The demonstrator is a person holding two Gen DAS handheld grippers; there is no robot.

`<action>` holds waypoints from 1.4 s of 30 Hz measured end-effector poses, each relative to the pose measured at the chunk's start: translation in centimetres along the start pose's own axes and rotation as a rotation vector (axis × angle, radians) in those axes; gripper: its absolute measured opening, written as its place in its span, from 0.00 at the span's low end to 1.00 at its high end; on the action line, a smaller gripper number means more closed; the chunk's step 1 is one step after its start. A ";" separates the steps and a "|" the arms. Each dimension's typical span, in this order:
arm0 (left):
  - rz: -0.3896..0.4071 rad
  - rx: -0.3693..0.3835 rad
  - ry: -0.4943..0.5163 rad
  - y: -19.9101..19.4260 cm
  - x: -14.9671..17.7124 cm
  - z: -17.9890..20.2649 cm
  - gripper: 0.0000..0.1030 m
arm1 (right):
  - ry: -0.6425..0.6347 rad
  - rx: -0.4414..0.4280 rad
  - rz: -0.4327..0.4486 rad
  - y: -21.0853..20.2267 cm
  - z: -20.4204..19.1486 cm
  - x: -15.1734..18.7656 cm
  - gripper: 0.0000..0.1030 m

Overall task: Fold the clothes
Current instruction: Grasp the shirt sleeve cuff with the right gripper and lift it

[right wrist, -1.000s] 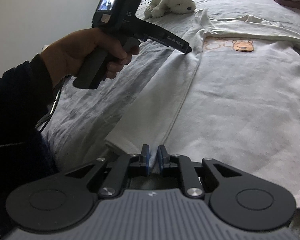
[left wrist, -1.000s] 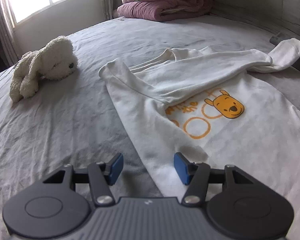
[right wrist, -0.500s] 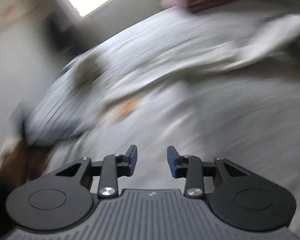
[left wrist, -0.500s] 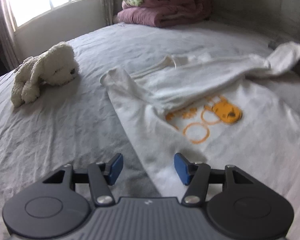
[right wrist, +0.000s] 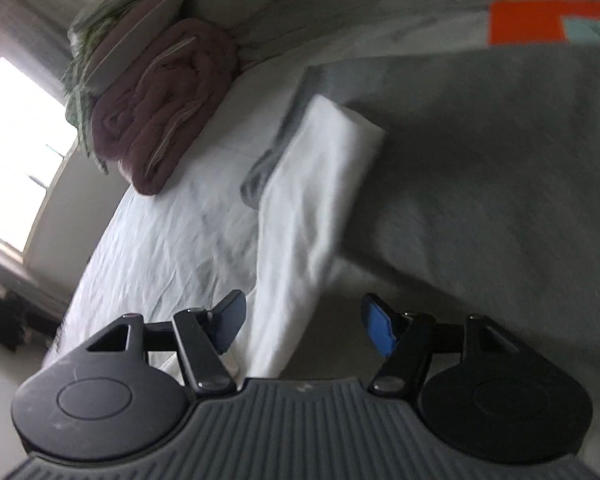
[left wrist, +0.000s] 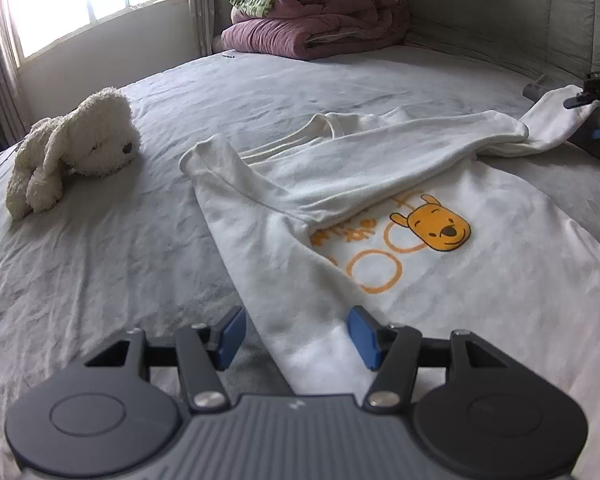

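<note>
We have just let go with the right gripper (right wrist: 300,330): a second ago its jaws pinched the shirt's bottom edge, and now they stand wide and have swung over to the free sleeve cuff (right wrist: 332,148), which lies between and beyond them at twelve o'clock. We judge that one side fold is finished and the next grasp is this cuff.

The bed (left wrist: 100,280) is the largest surface, a grey, finely creased sheet. On it the white sweatshirt (left wrist: 500,280) lies flat, soft matte knit, its near sleeve already laid across the chest towards two o'clock above the orange bear print (left wrist: 438,226). At twelve o'clock sits a rolled maroon quilt (left wrist: 320,16); at ten o'clock a shaggy cream plush dog (left wrist: 80,148).

Our left gripper (left wrist: 296,336) hovers with jaws wide, straddling the shirt's folded side edge, holding nothing.
</note>
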State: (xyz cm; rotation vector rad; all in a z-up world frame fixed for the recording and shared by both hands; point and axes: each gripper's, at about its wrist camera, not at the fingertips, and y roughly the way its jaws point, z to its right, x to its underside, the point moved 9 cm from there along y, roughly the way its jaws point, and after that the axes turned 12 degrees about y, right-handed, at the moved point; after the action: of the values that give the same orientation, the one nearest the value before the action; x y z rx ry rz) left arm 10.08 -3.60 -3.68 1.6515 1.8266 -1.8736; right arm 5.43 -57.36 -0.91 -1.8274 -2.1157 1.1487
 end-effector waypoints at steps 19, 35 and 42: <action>0.026 -0.013 -0.140 -1.1 -0.2 -3.2 0.57 | -0.677 -0.202 0.172 -1.9 -19.0 6.8 0.08; 0.032 -0.007 -0.163 -1.3 -0.2 -3.7 0.57 | -0.295 0.152 0.000 6.2 -6.3 1.6 0.63; 0.029 -0.010 -0.158 -1.3 0.0 -3.6 0.57 | -0.419 0.242 0.043 9.0 -7.3 1.9 0.23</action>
State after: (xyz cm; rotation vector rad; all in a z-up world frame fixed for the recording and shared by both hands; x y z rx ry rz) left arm 11.49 -0.54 -1.79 1.4710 1.7386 -1.9192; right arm 16.01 -52.46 -1.93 -1.6410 -2.0161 1.8444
